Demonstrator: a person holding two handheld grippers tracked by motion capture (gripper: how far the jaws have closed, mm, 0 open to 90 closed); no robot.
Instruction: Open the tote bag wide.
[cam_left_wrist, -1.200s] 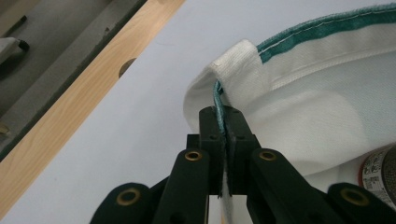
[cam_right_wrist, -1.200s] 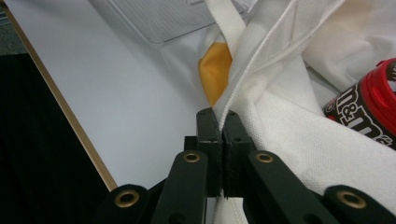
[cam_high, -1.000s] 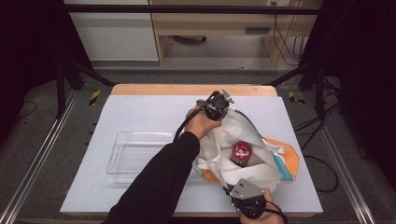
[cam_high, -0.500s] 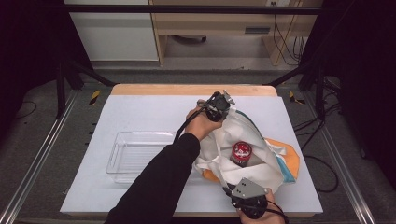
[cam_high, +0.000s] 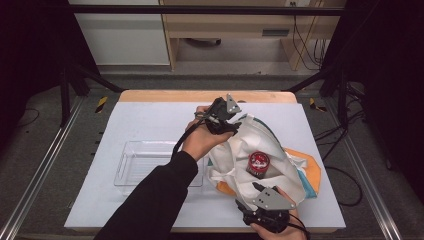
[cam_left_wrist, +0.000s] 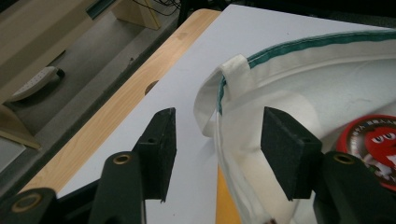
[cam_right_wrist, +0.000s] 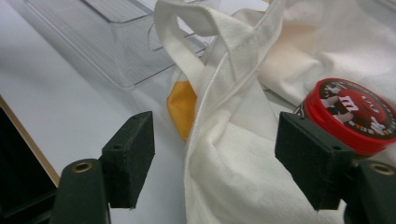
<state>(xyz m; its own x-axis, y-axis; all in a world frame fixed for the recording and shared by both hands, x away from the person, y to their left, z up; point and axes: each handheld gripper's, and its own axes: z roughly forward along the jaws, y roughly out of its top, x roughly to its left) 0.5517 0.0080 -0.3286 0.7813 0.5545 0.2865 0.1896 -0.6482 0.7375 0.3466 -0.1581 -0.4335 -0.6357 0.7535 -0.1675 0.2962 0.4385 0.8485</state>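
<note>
A white cloth bag (cam_high: 272, 145) with a green-trimmed rim and orange patches lies open on the table. A red-lidded round tin (cam_high: 258, 163) stands inside it. My left gripper (cam_high: 231, 125) is at the bag's far rim. Its jaws have just been opening, and in the left gripper view (cam_left_wrist: 224, 149) the rim (cam_left_wrist: 233, 77) lies loose between the pads, untouched. My right gripper (cam_high: 260, 192) is at the bag's near edge. Its jaws have also just been opening and stand wide (cam_right_wrist: 219, 158) around a fold of cloth (cam_right_wrist: 224, 116), with the tin (cam_right_wrist: 350, 112) close to the right jaw.
A clear plastic tray (cam_high: 120, 170) sits left of the bag, its corner (cam_right_wrist: 107, 42) just beyond the bag's handle. The white mat ends in a wooden strip (cam_left_wrist: 107, 116) at the far side. The table's front edge runs right under my right hand.
Both grippers have opened and let go of the bag's cloth. My left hand has lifted a little and drifted left off the far rim. The right hand has stayed put.
</note>
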